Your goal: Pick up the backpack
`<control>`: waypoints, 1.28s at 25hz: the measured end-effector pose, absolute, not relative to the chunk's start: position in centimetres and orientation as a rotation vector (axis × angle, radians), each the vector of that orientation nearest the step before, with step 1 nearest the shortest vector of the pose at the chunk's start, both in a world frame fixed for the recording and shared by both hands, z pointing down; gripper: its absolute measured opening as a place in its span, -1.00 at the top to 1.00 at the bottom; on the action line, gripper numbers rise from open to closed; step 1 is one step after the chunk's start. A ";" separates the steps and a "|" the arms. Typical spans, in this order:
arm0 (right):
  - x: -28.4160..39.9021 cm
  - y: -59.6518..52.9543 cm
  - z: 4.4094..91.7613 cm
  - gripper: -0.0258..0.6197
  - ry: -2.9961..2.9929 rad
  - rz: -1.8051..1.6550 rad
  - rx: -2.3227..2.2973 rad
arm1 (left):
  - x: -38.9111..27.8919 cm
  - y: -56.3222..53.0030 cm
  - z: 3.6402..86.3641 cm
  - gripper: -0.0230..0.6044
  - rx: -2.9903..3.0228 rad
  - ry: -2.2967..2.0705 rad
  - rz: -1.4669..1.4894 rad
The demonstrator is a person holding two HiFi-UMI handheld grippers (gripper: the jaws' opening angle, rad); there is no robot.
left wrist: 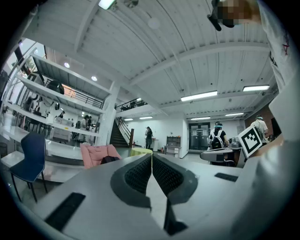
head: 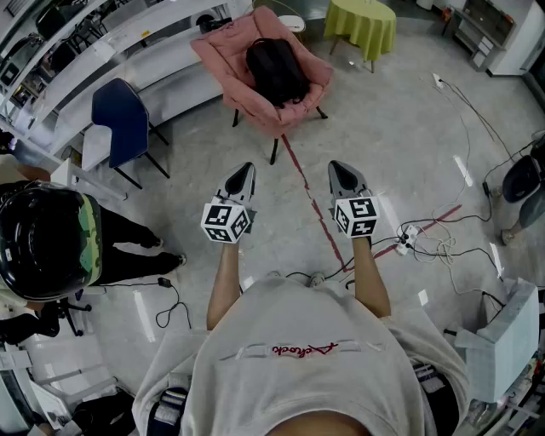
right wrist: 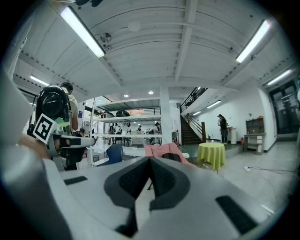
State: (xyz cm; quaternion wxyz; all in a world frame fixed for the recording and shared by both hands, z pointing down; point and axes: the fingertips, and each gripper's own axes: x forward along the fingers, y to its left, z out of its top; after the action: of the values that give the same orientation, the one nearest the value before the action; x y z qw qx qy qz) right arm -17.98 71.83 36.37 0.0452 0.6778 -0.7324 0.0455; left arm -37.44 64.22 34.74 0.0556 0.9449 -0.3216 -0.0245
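Left tool [head: 244,173] was closed, jaws pressed together, nothing between them. Right tool [head: 338,170] was the same: jaws together, empty. In the head view both were held out side by side in front of the person, apart from each other and roughly level, tips pointing toward the far end of the room. Each had its marker cube [head: 226,221] at the rear, near the wrist.

The backpack [head: 277,70] was black and sat on the seat of a pink armchair [head: 223,51], leaning against the backrest. It lay well apart from both tools, ahead of them and between their two lines. Neither tool touched it. The left gripper view showed the armchair and the dark pack small, just left of the closed jaw tips. The right gripper view showed them just beyond the tips, slightly right.

A blue chair [head: 121,119] stood left of the armchair, beside a long white counter. A round worktop [head: 362,24] under a yellow-green cloth stood right of the armchair and further back. A red tape line [head: 311,200] ran along the grey floor [head: 400,128] from the armchair's legs toward the person, passing between the two tools. White cables [head: 426,243] lay loose on the floor at right, near the right tool's side. Another person [head: 43,238] in a black helmet stood at the left edge.
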 end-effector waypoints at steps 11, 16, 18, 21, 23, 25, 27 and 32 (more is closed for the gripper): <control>-16.3 72.3 36.9 0.86 -2.256 0.172 2.084 | -36.2 64.6 35.1 0.88 2.873 -0.981 -0.026; -14.5 72.6 37.0 0.86 -2.266 0.181 2.097 | -35.1 64.6 35.1 0.88 2.873 -0.997 -0.010; -13.5 72.8 37.2 0.87 -2.264 0.189 2.095 | -34.4 64.8 35.1 0.88 2.870 -1.006 -0.009; -12.1 73.0 37.7 0.86 -2.277 0.196 2.074 | -32.9 65.0 35.4 0.88 2.866 -1.021 -0.007; -11.0 73.2 38.0 0.86 -2.289 0.197 2.052 | -31.6 65.3 35.5 0.88 2.864 -1.031 -0.006; -9.8 73.3 38.3 0.86 -2.297 0.201 2.033 | -30.4 65.5 35.5 0.88 2.862 -1.042 -0.006; -8.9 73.2 38.4 0.86 -2.303 0.208 2.022 | -29.5 65.5 35.4 0.88 2.859 -1.051 -0.006; -7.6 72.5 38.7 0.86 -2.317 0.223 2.010 | -28.0 65.2 35.7 0.88 2.849 -1.060 0.011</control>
State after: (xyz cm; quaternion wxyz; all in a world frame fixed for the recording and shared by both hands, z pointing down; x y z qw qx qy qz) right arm -7.63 72.47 38.69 0.0333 0.6532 -0.7530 0.0724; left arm -28.04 65.18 35.74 0.0508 0.9360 -0.3483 0.0035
